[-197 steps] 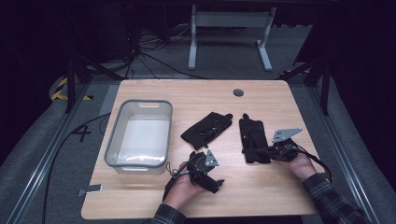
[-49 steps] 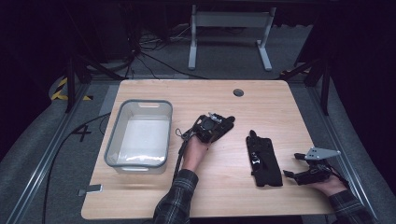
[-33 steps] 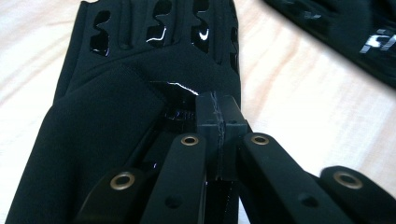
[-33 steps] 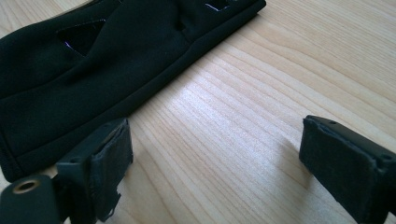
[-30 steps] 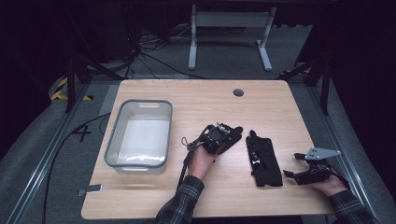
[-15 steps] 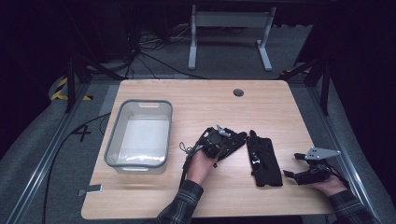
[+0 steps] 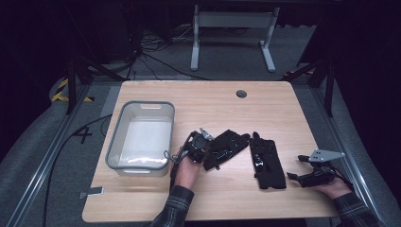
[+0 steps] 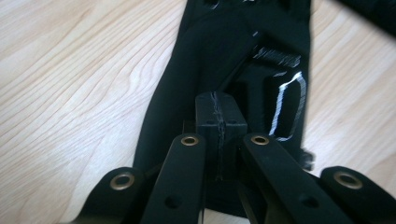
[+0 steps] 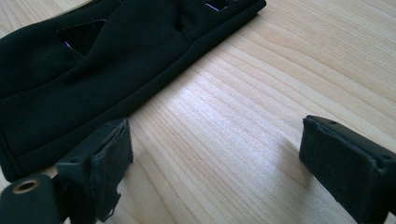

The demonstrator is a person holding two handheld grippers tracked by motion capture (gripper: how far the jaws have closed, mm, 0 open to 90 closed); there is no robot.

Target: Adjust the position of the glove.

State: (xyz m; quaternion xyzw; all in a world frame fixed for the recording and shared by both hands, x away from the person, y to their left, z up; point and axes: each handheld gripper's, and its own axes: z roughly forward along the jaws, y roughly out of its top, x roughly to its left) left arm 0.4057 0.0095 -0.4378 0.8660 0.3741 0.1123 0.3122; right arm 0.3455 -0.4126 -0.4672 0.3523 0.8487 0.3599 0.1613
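Starting at nine o'clock on the table (image 7: 283, 104), we see the clear plastic bin (image 7: 142, 137) standing with nothing black inside it. Just at its three o'clock side, our left gripper (image 7: 201, 147) is clenched on the near end of the left glove (image 7: 227, 147), a flat black piece that lies slanted toward one o'clock on the wood. In the left gripper view the two jaws stand pressed together with the black fabric (image 8: 219, 70) pinched between their pads, so we judge this as a firm grasp, not a mere touch. Next, near the table's middle, toward four o'clock, the second glove (image 7: 267, 163) lies flat, pointing roughly to twelve, just beside the first but untouched by either tool. Farthest over, at about four o'clock near the table edge, our right gripper (image 7: 314, 174) rests on the wood, released: in the right gripper view its jaws stand wide apart with bare wood between them, and the second glove (image 9: 93, 65) lies ahead at eleven o'clock, clear of both pads. As for progress, we judge the work to be at an early stage: one glove is gripped yet lies on the table, the other is free, and if the bin is the goal, both are yet to go in
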